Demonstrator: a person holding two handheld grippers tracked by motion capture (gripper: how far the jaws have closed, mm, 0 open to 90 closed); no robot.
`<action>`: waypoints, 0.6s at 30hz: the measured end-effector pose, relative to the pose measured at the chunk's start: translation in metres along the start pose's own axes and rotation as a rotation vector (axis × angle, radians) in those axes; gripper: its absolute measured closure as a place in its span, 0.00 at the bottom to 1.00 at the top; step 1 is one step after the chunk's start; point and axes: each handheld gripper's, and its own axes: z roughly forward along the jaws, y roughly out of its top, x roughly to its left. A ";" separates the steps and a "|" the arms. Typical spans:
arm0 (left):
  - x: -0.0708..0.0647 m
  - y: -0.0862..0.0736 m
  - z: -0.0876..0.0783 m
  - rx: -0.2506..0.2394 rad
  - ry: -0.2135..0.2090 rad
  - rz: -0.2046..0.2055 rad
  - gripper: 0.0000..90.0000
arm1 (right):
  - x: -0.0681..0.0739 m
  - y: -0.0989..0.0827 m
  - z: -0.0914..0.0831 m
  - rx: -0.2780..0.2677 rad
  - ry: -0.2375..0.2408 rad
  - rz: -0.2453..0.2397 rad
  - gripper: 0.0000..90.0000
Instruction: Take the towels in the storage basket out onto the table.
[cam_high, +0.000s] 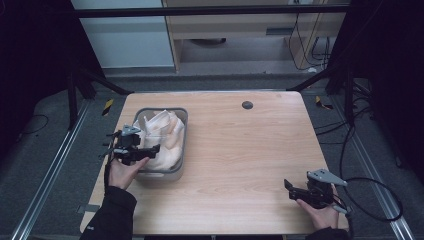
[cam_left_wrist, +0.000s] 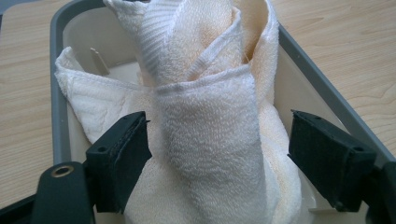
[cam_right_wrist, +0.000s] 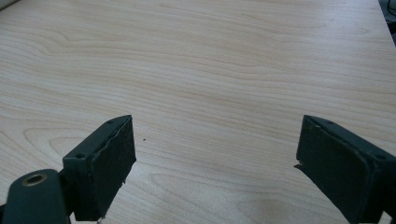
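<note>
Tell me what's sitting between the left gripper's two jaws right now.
A cream towel bunched in the grey bin lies between the open jaws of the left gripper, seen in the left gripper view.

Grippers: two, a left gripper (cam_high: 150, 150) and a right gripper (cam_high: 288, 186)
Bins: one grey bin (cam_high: 183, 145)
Towels: one cream towel (cam_left_wrist: 205, 140), between the left gripper's jaws

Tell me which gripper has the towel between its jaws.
The left gripper: its open jaws straddle the towel in the grey bin. The right gripper hangs open above bare table.
</note>
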 end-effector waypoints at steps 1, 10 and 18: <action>0.000 0.000 0.001 0.005 0.003 0.000 0.21 | 0.000 0.000 0.000 0.001 0.000 0.000 0.13; 0.003 0.002 0.012 0.037 0.024 0.005 0.22 | 0.000 0.000 0.000 0.009 0.007 0.006 0.13; 0.004 0.002 0.024 0.072 0.043 0.006 0.26 | 0.000 0.000 0.002 0.014 0.005 0.000 0.12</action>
